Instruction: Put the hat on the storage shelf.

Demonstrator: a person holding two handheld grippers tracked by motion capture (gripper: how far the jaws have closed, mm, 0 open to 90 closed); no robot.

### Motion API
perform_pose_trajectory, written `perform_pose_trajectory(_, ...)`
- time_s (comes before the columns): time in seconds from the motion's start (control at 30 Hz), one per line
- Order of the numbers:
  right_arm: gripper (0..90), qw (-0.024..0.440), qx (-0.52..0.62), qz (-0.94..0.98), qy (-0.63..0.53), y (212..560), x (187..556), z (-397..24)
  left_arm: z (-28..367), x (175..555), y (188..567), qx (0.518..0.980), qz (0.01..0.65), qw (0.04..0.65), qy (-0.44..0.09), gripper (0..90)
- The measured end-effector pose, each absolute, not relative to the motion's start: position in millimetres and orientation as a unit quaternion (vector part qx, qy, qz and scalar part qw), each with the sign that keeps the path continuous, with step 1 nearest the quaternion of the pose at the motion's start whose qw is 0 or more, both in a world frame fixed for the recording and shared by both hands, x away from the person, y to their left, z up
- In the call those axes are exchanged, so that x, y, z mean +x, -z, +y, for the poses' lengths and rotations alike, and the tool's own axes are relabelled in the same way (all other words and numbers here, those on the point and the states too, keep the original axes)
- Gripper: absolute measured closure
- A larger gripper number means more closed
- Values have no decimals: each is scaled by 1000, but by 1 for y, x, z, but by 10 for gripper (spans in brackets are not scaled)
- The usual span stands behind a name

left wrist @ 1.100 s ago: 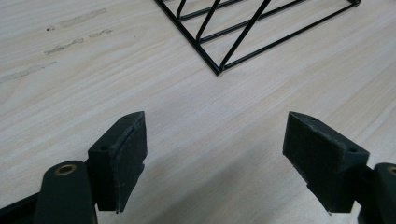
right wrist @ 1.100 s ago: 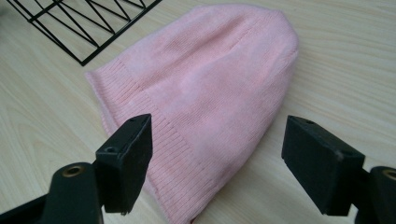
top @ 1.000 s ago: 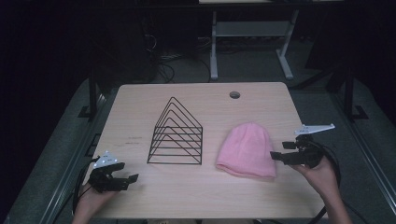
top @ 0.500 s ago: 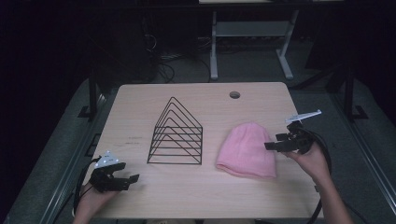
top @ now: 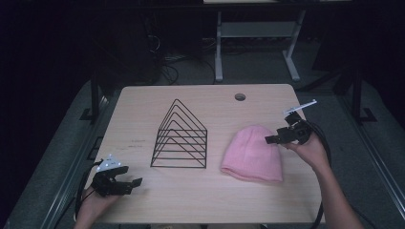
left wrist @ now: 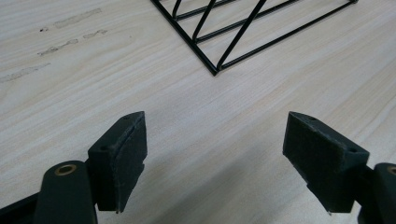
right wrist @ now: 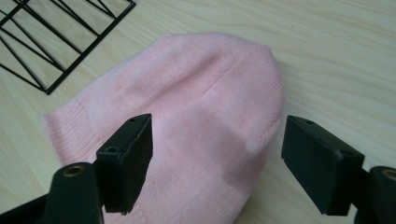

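Pink knit, the beanie lay flat on the table right of the wire rack, its brim cut off in the right gripper view. Above its crown edge hung the right gripper, jaws wide apart, holding nothing. Near the front left corner rested the left gripper, likewise wide open and empty.
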State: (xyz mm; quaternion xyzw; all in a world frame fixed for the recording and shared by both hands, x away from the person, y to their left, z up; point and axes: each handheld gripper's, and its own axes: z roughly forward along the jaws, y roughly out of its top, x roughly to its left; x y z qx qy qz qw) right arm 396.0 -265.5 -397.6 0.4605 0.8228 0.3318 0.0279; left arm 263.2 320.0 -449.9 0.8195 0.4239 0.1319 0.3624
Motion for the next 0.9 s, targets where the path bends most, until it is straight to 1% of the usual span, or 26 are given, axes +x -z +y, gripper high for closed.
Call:
perform_pose_trajectory(0.3,255,28,473,821,-319,402,418,-264,321,264,450,820,424,361,-130,220)
perform_pose_trajectory(0.5,264,22,481,824,-299,415,430,-260,320,264,451,819,426,362,-128,220)
perform_pose_trajectory(0.67,325,10,491,819,-298,421,437,-258,320,265,451,822,422,359,-129,220)
perform_pose_trajectory(0.83,415,-9,505,815,-285,431,444,-255,320,265,451,823,421,358,-128,220)
perform_pose_trajectory(0.9,416,-11,505,815,-284,433,445,-255,320,265,451,823,422,358,-128,220)
